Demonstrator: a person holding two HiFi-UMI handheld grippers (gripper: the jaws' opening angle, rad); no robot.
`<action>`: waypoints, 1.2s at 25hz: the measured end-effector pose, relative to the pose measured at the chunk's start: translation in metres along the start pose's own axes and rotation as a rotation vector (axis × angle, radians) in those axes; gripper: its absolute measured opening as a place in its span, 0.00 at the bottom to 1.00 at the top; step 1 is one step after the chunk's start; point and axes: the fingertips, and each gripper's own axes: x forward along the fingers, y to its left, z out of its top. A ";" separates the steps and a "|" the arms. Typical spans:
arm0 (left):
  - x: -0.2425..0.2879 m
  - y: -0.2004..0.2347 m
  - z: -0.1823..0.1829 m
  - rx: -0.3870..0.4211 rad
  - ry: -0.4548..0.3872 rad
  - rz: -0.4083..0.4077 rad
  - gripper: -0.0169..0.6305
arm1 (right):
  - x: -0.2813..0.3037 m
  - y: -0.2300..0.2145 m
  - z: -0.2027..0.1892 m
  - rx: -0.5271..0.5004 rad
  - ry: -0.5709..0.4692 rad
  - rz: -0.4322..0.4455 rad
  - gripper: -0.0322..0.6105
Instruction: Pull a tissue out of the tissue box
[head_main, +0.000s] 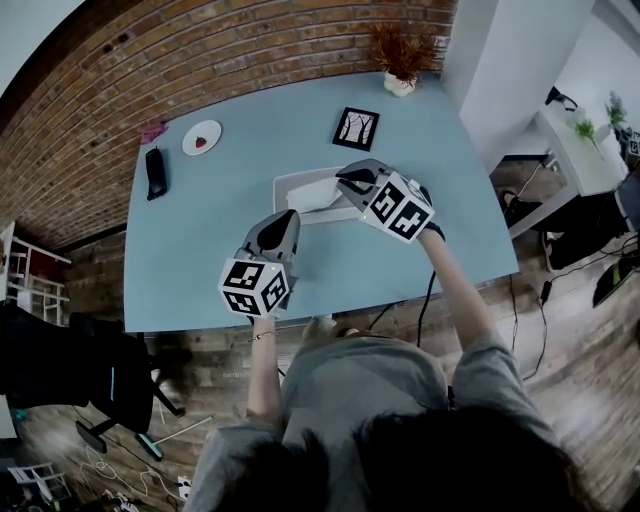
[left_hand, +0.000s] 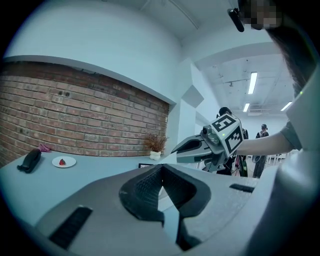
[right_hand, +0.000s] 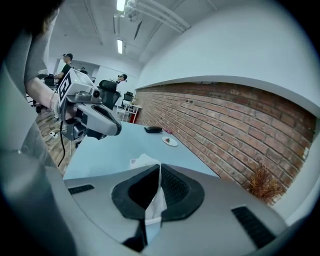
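A white tissue box (head_main: 298, 186) lies on the blue table (head_main: 220, 260) near its middle. My right gripper (head_main: 347, 180) hangs over the box's right end, shut on a white tissue (right_hand: 155, 200) that runs between the jaws and fans out beyond their tips. My left gripper (head_main: 290, 216) hovers at the box's near left corner with its jaws shut and nothing between them. In the left gripper view, the left gripper (left_hand: 161, 170) points toward the right gripper (left_hand: 200, 147). Seen from the right gripper (right_hand: 159, 167), the left gripper (right_hand: 92, 117) hangs at the left.
A black case (head_main: 155, 172) and a small plate (head_main: 202, 137) with a red bit sit at the table's far left. A framed picture (head_main: 356, 128) and a potted dry plant (head_main: 400, 62) stand at the far side by the brick wall. An office chair (head_main: 100, 385) stands on the floor.
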 end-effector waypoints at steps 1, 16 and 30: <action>0.000 -0.001 0.001 0.002 -0.004 -0.002 0.03 | -0.002 0.000 -0.001 0.010 -0.005 -0.009 0.05; -0.007 -0.013 0.012 0.026 -0.045 -0.025 0.03 | -0.037 -0.005 0.020 0.171 -0.196 -0.131 0.05; -0.033 -0.037 0.034 0.060 -0.125 -0.029 0.03 | -0.088 0.009 0.052 0.287 -0.404 -0.180 0.05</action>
